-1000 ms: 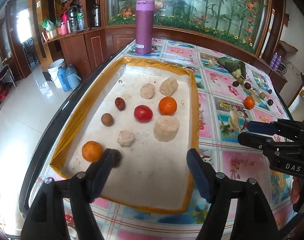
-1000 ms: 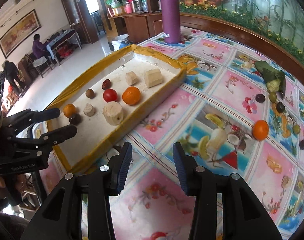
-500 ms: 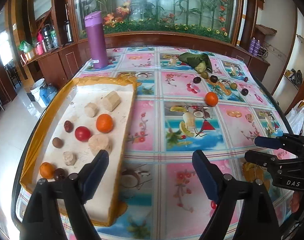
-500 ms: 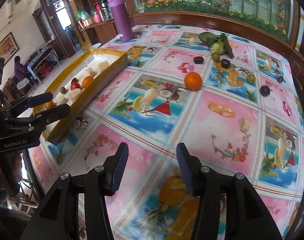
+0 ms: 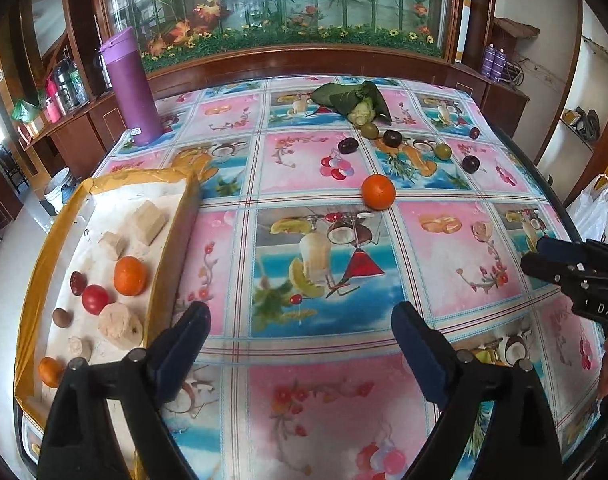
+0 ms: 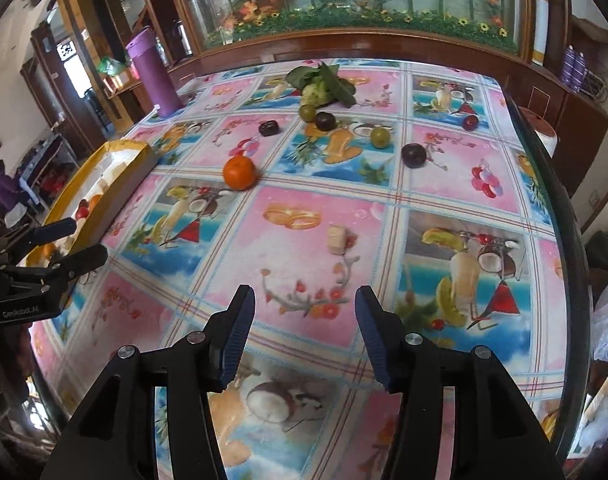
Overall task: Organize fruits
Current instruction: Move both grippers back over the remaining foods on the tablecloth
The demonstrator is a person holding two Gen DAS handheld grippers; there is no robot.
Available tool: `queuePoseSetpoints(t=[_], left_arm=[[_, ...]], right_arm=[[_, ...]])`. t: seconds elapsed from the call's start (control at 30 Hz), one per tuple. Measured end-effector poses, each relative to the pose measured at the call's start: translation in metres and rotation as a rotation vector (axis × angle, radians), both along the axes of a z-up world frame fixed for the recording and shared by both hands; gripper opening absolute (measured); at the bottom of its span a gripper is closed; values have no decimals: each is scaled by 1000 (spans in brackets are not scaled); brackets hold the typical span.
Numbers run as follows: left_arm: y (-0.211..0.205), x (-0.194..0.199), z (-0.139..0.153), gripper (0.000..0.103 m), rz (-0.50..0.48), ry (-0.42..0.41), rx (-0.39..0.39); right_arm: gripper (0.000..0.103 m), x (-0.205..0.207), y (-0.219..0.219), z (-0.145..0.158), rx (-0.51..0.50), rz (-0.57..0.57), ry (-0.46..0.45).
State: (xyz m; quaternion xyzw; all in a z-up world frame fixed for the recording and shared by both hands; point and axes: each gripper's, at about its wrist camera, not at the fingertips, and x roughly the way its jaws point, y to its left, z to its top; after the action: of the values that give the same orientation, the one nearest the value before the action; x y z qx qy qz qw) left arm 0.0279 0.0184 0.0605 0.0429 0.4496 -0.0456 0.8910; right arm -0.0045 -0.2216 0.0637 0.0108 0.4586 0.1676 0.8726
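From the left wrist view, the left claw (image 5: 300,344) hangs empty with its jaws widening over the patterned bench (image 5: 323,400); a round, glossy orange (image 5: 378,191) sits far beyond it, and the yellow-rimmed tray (image 5: 172,264) at left shows an orange, a tomato and pale blocks inside. From the right wrist view, the right claw (image 6: 304,336) is also spreading, empty; only here a small pale chunk (image 6: 336,240) shows mid-bench, long axis near-to-far, while the tray's contents are mostly hidden.

"DAS" is printed on the right hand-held gripper (image 5: 543,256); "GenRobot.AI" on the left hand-held gripper (image 6: 76,240).
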Motion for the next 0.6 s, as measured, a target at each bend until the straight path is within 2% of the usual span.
queuePoseSetpoints(t=[0.1, 0.23, 0.43, 0.6], left_arm=[[-7, 13, -3, 94, -8, 32, 6], [-19, 22, -4, 94, -27, 36, 37], [-35, 37, -8, 94, -46, 47, 62], [-45, 55, -12, 94, -39, 58, 64]], right_arm=[[53, 20, -5, -1, -9, -1, -9], [54, 43, -2, -14, -18, 30, 13], [53, 56, 7, -31, -16, 79, 24], [37, 58, 14, -36, -49, 114, 12]])
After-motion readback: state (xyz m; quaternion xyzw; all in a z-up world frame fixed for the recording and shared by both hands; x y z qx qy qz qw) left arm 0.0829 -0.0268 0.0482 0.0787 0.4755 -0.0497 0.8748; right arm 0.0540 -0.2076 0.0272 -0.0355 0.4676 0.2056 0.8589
